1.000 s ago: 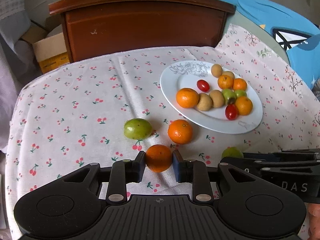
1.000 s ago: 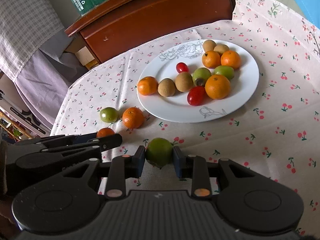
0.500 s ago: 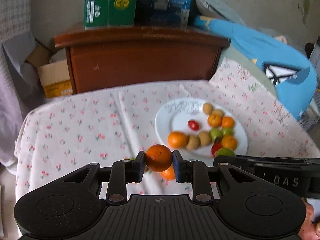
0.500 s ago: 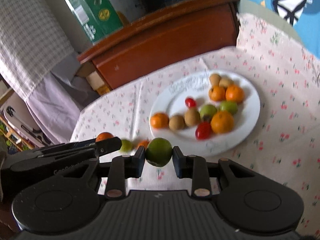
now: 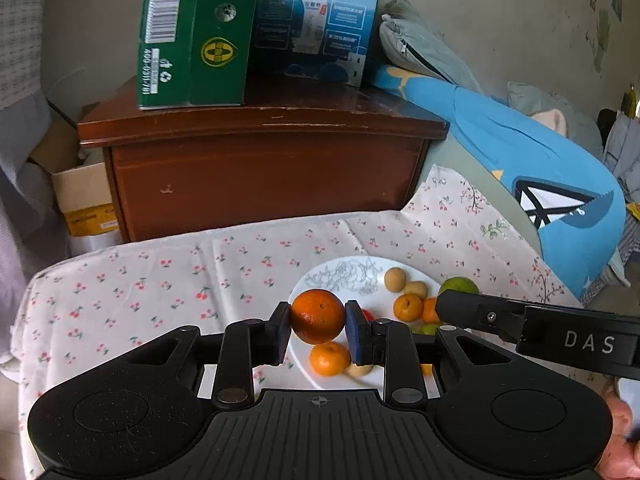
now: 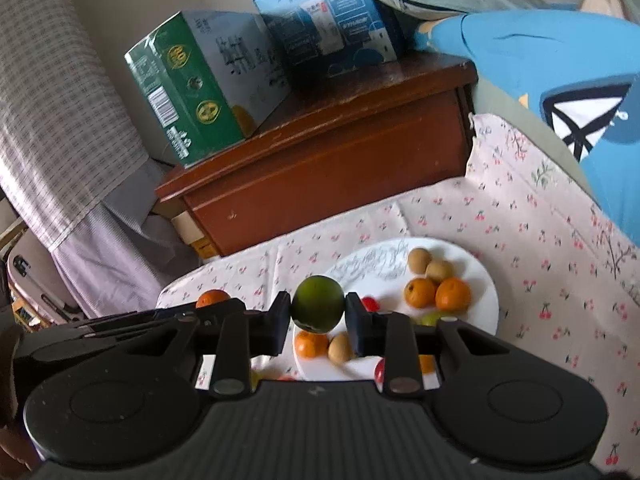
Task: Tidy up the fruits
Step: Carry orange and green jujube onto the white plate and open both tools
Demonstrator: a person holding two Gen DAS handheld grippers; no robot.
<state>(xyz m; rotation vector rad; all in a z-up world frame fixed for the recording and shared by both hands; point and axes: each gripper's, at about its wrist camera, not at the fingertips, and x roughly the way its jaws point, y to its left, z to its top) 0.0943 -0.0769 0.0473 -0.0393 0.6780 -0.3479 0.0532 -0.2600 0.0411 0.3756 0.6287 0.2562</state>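
The left hand-held gripper (image 5: 318, 334) pinched an orange (image 5: 317, 315) between its two pads, held in the air above the near part of the white plate (image 5: 344, 276). The right hand-held gripper (image 6: 318, 322) was clamped on a green fruit (image 6: 317, 309) in the same way, raised over the plate's (image 6: 486, 280) near left edge. Seen from the left wrist camera, the right hand-held gripper (image 5: 452, 308) reached in from the right side, its black body marked with the white letters "DAS" (image 5: 588, 342).

Just beyond the left hand-held gripper's fingers, the plate sat on a desk covered by a cherry-print cloth (image 5: 160, 280) and carried several small oranges (image 5: 408, 307), brownish round fruits (image 5: 395, 279), green fruits and red ones partly hidden behind the fingers. A grey line drawing (image 5: 348, 274) decorated the plate's far rim.

Farther ahead stood a dark wooden cabinet (image 5: 264, 176). On top of it, to the left, was a green carton (image 5: 188, 32) with a barcode, a yellow round emblem and the partly legible number "400-031"; beside it to the right stood a blue carton (image 5: 316, 20) printed with white Chinese characters too small to read surely. Off to the right lay a blue cushion (image 5: 540, 160).
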